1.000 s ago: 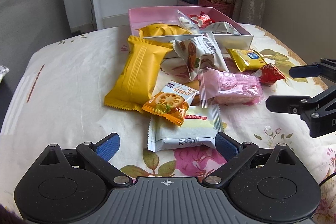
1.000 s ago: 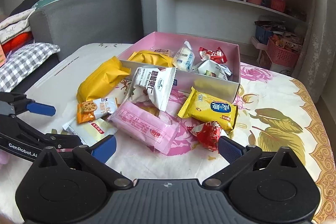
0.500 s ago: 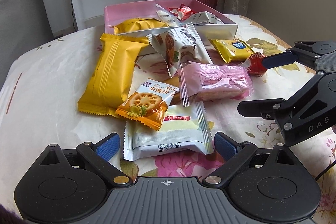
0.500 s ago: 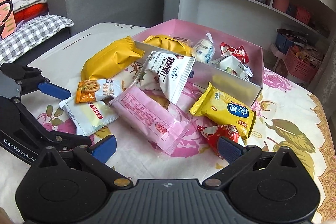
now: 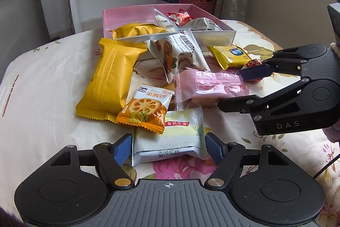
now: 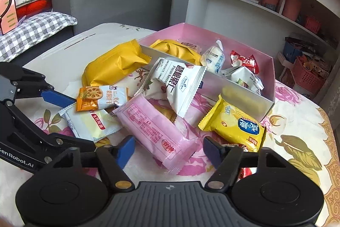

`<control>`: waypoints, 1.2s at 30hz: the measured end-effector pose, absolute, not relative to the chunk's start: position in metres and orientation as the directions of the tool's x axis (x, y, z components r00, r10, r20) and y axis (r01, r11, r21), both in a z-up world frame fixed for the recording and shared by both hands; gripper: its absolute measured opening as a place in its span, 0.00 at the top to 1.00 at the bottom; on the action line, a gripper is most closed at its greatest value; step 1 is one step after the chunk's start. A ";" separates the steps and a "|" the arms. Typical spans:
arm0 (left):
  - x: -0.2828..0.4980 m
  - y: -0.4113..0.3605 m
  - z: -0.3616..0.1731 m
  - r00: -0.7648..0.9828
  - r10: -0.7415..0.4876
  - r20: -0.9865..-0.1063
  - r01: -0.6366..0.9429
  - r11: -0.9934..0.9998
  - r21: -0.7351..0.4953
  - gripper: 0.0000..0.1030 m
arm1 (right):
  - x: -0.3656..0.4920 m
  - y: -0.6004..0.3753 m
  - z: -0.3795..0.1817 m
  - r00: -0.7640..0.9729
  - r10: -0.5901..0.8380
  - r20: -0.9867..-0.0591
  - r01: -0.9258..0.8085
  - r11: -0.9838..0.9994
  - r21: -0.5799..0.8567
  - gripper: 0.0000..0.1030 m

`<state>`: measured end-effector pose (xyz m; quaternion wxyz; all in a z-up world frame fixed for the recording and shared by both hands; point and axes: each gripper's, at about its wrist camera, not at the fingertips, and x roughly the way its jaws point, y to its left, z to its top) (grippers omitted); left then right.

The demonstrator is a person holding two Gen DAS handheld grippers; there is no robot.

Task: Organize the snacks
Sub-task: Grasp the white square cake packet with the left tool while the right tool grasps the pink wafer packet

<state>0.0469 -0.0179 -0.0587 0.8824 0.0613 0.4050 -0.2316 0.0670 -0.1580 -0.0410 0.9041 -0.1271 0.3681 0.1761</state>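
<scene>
surface: table under a floral cloth (image 5: 42, 86) | on it, far side: open pink box (image 6: 271, 76) | on the cloth in front of the box: long yellow packet (image 5: 108, 80), white pecan packet (image 6: 180, 84), pink packet (image 6: 153, 129), pale green-and-white packet (image 5: 174, 139), small yellow packet (image 6: 235, 124)

We see a matt floral cloth (image 5: 42, 82) with faint creases covering the worktop. The yellow packet (image 5: 110, 80) is smooth, satin plastic film with crimped ends; the pink wrapper (image 6: 153, 127) is glossy and half-translucent. The box (image 6: 244, 99) looks like smooth card, pink inside and silvery outside. Both tools' bodies are matt black plastic, their grey grips ribbed.
</scene>
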 end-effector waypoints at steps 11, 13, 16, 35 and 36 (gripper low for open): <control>0.029 -0.006 -0.055 0.519 -0.383 -0.764 0.504 0.859 -0.088 0.32 | 0.044 -0.152 -0.042 0.598 0.276 -0.752 -0.505 0.859 -0.086 0.73; 0.026 -0.004 -0.053 0.511 -0.364 -0.779 0.509 0.858 -0.067 0.32 | 0.039 -0.152 -0.041 0.577 0.295 -0.762 -0.524 0.849 -0.068 0.77; 0.022 0.002 -0.051 0.496 -0.330 -0.803 0.495 0.867 -0.051 0.32 | 0.032 -0.149 -0.041 0.530 0.319 -0.786 -0.564 0.825 -0.045 0.76; 0.027 0.004 -0.057 0.506 -0.317 -0.802 0.465 0.883 -0.056 0.20 | 0.052 -0.126 -0.051 0.622 0.253 -0.741 -0.528 0.834 -0.159 0.41; 0.027 0.004 -0.057 0.506 -0.319 -0.801 0.466 0.883 -0.057 0.22 | 0.052 -0.125 -0.052 0.620 0.254 -0.742 -0.532 0.832 -0.160 0.46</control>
